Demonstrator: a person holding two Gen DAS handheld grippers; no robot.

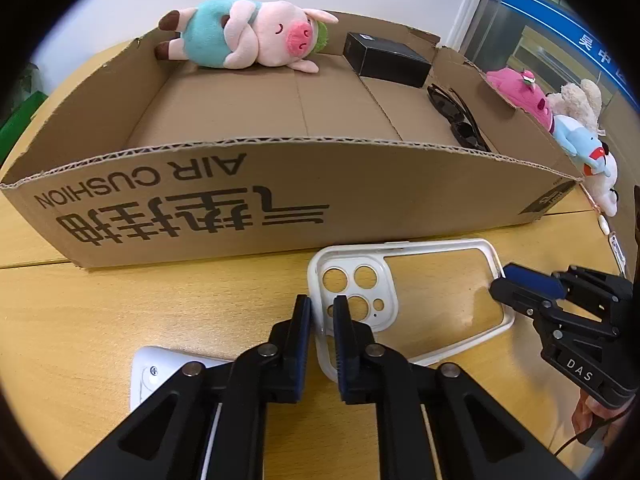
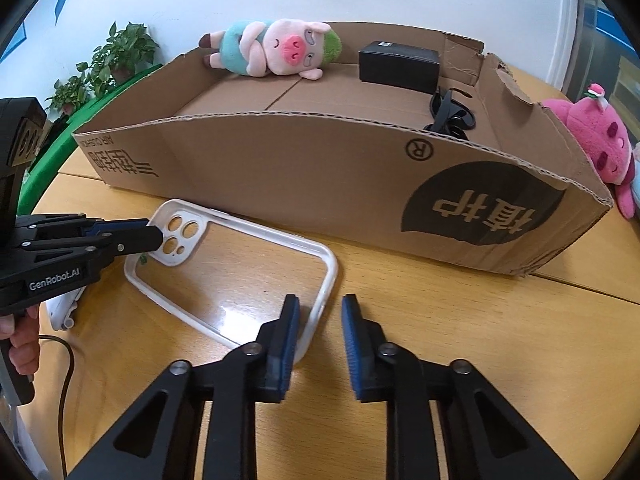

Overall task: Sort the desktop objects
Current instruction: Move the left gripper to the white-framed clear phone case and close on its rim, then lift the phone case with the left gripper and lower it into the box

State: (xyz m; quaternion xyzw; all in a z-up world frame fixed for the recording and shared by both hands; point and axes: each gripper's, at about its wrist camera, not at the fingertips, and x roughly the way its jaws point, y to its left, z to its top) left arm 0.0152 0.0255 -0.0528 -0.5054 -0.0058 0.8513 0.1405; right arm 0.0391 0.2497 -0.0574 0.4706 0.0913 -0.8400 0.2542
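Phone case [image 1: 408, 296] lies flat on the wooden desk [image 1: 160, 312], just in front of the cardboard box [image 1: 280, 200], camera-cutout end toward the left side.

Left gripper [image 1: 322, 312]: jaws narrowed around the case's camera-end rim, one pad outside, one inside. Looks like a pinch on the rim, though full contact is hard to confirm. Right gripper [image 2: 320, 312]: jaws spread, straddling the opposite end's rim, not clamped.

Handling, my read: case is light, thin, flexible. White rubbery bumper, clear glossy back panel, rounded corners, four round lens holes. The clear panel looks slick and will bow if squeezed across the middle. Best hold is the bumper edge at a short end, where the rim is thickest; the camera block is the stiffest part. A one-end lift will probably let it droop, so supporting both ends makes sense.

Box is corrugated, low-walled, with torn edges. Inside: a soft plush pig [image 1: 248, 34], a matte black box [image 1: 386, 58] with hard edges, and dark sunglasses [image 1: 456, 118].
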